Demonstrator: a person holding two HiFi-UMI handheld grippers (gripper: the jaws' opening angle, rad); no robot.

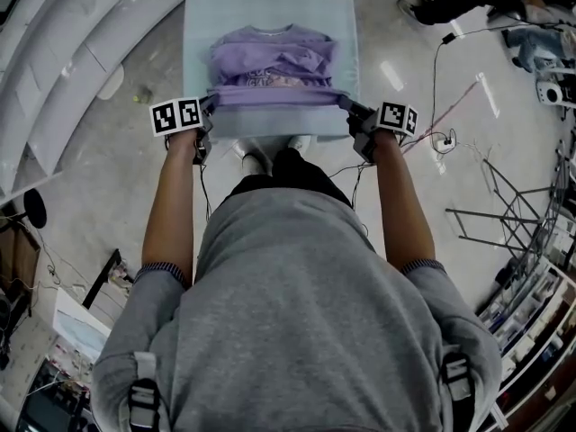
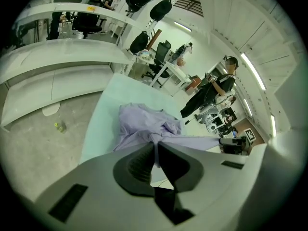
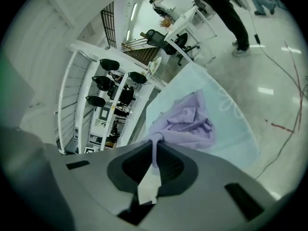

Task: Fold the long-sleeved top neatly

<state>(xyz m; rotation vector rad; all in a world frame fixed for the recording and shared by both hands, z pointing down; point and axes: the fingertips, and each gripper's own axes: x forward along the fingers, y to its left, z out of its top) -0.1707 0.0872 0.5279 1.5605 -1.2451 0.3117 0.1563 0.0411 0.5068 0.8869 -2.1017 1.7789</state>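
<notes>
A lilac long-sleeved top (image 1: 272, 67) lies on the pale blue table (image 1: 203, 25), its near hem stretched taut between my two grippers above the table's near edge. My left gripper (image 1: 209, 109) is shut on the hem's left corner, and lilac cloth (image 2: 155, 148) runs pinched between its jaws in the left gripper view. My right gripper (image 1: 349, 108) is shut on the hem's right corner, with a strip of the top (image 3: 155, 150) caught between its jaws. The collar lies at the far side.
The table (image 3: 231, 124) stands on a shiny grey floor. Cables and a power strip (image 1: 441, 139) lie on the floor at right, beside a metal stand (image 1: 504, 214). A curved white bench (image 1: 63, 70) runs along the left. A person (image 2: 211, 93) stands beyond the table.
</notes>
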